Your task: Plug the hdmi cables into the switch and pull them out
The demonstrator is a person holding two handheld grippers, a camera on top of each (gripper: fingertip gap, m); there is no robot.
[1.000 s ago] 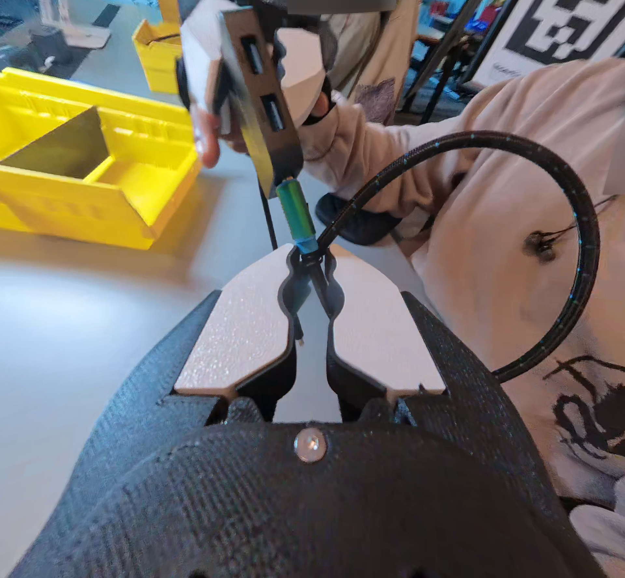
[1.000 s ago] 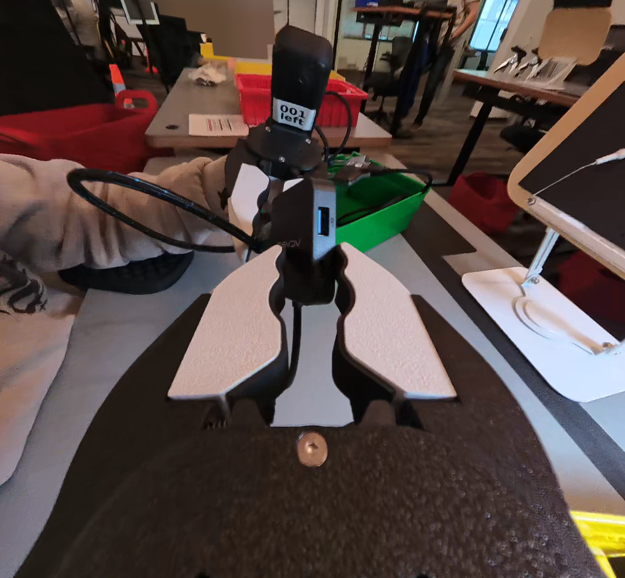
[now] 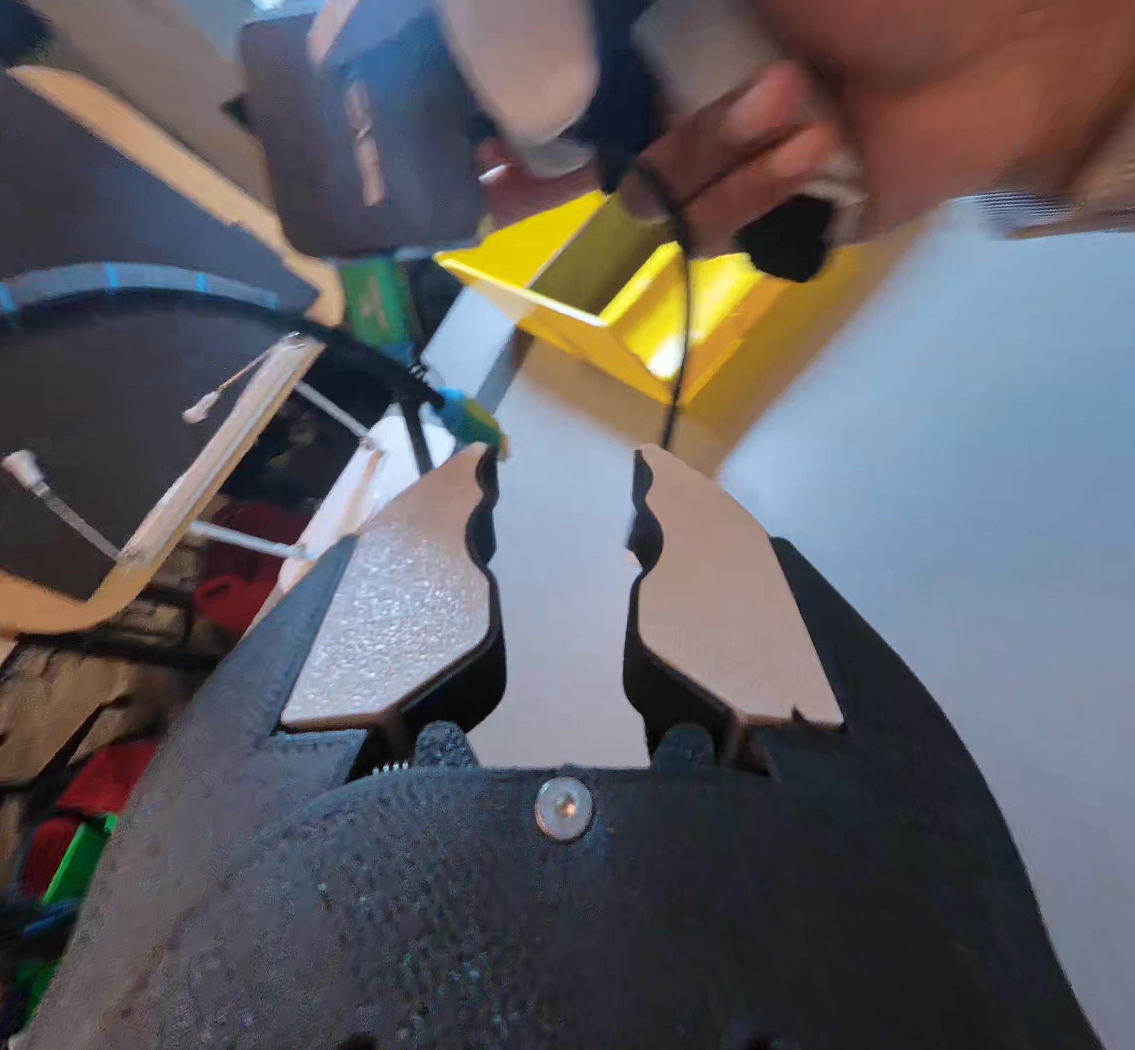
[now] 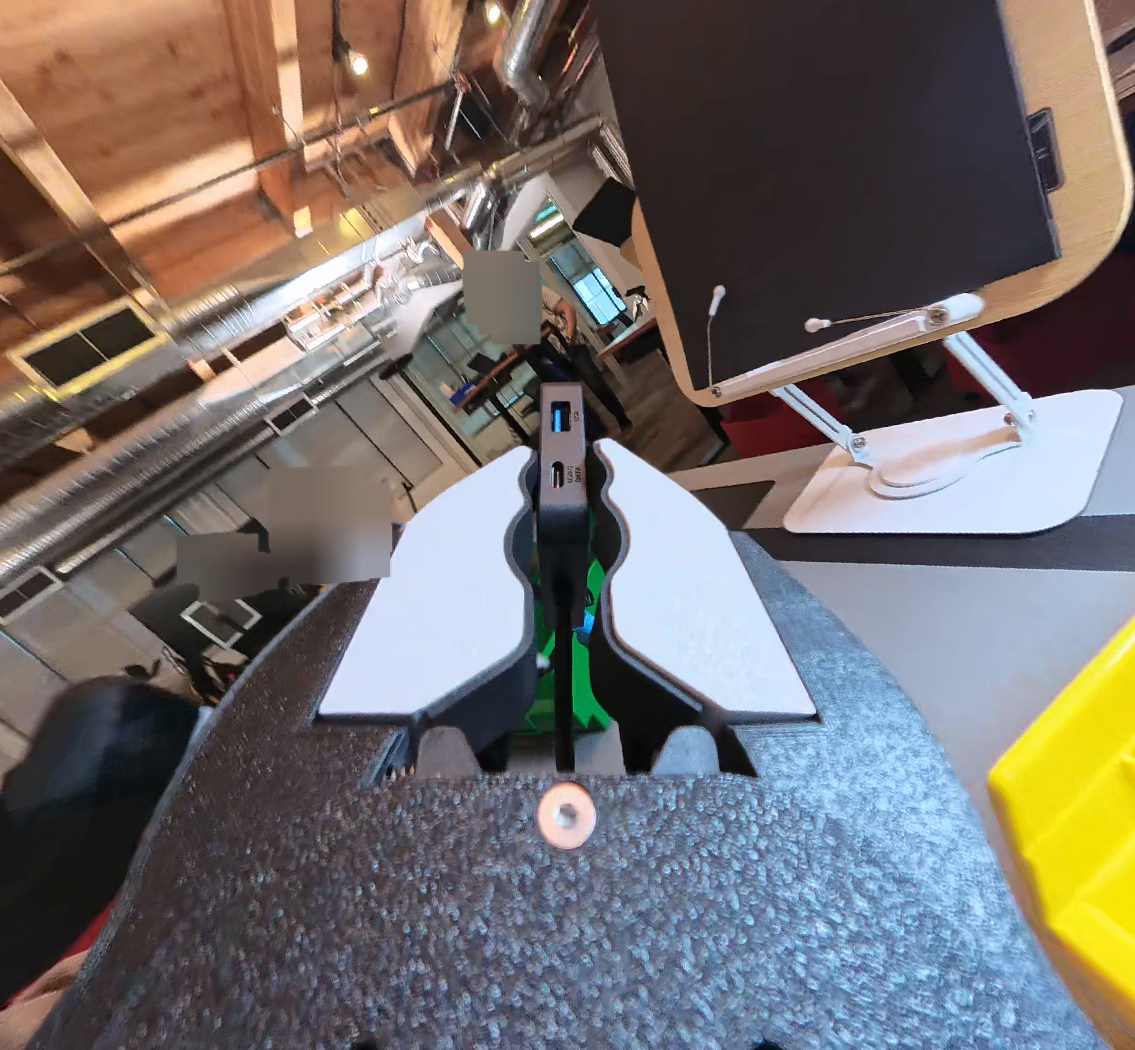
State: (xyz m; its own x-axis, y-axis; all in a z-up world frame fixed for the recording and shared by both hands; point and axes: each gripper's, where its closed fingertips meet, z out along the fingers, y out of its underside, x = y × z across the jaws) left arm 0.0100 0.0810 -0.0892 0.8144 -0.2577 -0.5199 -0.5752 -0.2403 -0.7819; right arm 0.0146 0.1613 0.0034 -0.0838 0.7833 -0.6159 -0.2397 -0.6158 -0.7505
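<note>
The left gripper (image 3: 562,455) has its jaws spread apart with nothing between them, just bare grey worktop (image 3: 921,467) showing through the gap. The left wrist view is badly motion-blurred, so details are rough. Just past the tip of its left finger there's a green and blue HDMI plug (image 3: 470,415) on a black braided cable with blue flecks (image 3: 141,280), close to the finger, but I can't tell if it's touching. Above that is the dark grey boxy switch (image 3: 362,142), and a second green plug (image 3: 371,299) sits right at its lower end; whether it's seated is too blurry to tell. A thin black wire (image 3: 678,345) hangs down in front of a yellow plastic bin (image 3: 589,296) on the worktop. A person's hand (image 3: 768,117) is smeared across the top right.

In the right wrist view it's much sharper: the right gripper (image 4: 562,455) has its jaws closed on the switch (image 4: 562,455), which stands upright between the fingers with a blue port and a small oval port facing the camera. Its black lead (image 4: 564,682) runs down through the gap between the fingers. This camera is tipped up towards the ceiling. A black board with a pale wooden edge (image 4: 829,130) sits on a white stand (image 4: 946,467) to the right, and a yellow bin corner (image 4: 1081,775) pokes in at lower right.
</note>
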